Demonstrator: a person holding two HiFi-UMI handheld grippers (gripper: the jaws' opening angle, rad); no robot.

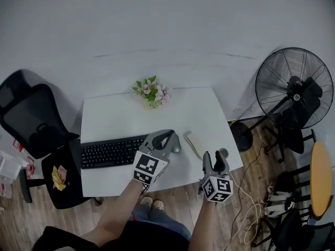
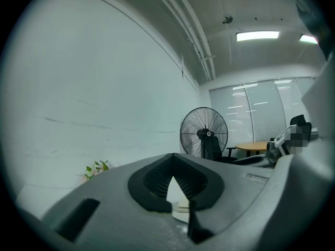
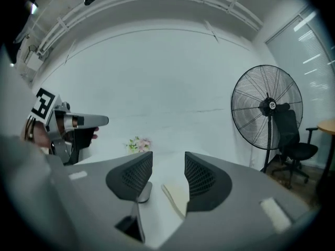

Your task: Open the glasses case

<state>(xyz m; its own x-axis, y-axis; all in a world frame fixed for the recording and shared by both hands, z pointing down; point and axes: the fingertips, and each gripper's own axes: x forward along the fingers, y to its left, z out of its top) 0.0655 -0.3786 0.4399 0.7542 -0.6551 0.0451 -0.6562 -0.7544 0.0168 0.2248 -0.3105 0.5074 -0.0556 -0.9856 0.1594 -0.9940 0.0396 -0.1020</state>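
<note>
White table (image 1: 115,119), black keyboard (image 1: 111,151), cream glasses case (image 1: 193,141), pink-and-green flowers (image 1: 152,92), black fan (image 1: 294,88).

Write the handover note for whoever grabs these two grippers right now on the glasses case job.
Left gripper: jaws shut, nothing in them, held over the table by the right end of the keyboard.
Right gripper: jaws open, empty, pointed at the glasses case.
Glasses case: cream, lying flat on the table just right of the left gripper; neither gripper touches it, and it looks closed.
Done: nothing on the case yet.
Left: steady the case, take its lid, open it.
</note>
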